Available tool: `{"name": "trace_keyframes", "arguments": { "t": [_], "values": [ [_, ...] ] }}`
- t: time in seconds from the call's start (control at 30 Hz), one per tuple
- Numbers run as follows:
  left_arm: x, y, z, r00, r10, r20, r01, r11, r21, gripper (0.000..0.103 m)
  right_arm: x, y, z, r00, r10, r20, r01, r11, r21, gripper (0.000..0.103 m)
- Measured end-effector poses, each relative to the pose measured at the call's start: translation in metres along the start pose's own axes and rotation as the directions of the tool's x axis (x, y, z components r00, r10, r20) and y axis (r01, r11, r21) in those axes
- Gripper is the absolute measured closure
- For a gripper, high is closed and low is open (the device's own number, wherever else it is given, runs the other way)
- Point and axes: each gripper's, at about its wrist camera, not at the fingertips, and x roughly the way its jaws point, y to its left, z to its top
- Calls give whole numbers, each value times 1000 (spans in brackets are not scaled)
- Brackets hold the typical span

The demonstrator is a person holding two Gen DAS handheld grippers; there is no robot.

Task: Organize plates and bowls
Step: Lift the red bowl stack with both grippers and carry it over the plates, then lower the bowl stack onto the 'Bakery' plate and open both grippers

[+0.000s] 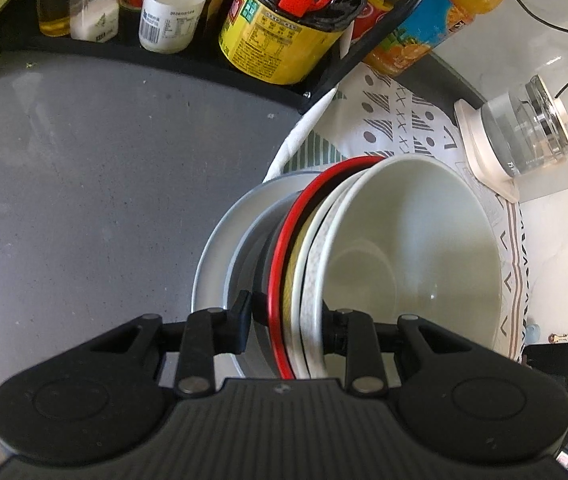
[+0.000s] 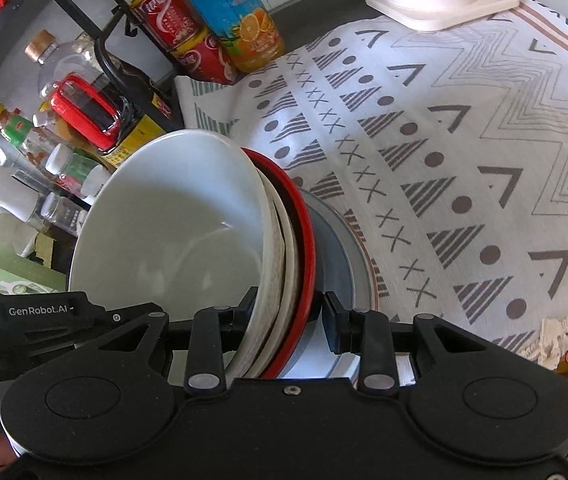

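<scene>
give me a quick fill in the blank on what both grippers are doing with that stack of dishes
1. Both grippers clamp one stack of nested dishes, topped by a large ____ bowl.
2. Under the pale dishes, one dish in the stack has a bright ____ rim.
3. The glass kettle stands on a ____ base.
4. The patterned cloth lies on the side of the ____ gripper.

Missing words: white; red; white; right

The right gripper (image 2: 288, 312) is closing its jaws around the nested rims of a white bowl (image 2: 164, 232) and a red bowl (image 2: 304, 240), which are tilting over a grey plate (image 2: 344, 264). A patterned cloth (image 2: 464, 140) is lying beneath them
</scene>
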Motion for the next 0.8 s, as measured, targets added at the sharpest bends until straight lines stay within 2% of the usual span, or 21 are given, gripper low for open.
{"name": "trace_keyframes", "arguments": {
  "t": [0.27, 0.57, 0.8],
  "values": [
    [1, 6, -2, 998, -68, 7, 68, 997, 40, 71, 0, -5, -4, 999, 7, 33, -8, 999, 33, 69],
    [1, 10, -2, 995, -97, 4, 96, 993, 61, 69, -1, -14, -11, 997, 52, 53, -57, 993, 100, 62],
    [-4, 13, -1, 997, -74, 10, 73, 995, 73, 54, -6, -15, -13, 997, 39, 73, -46, 993, 109, 53]
  ]
}}
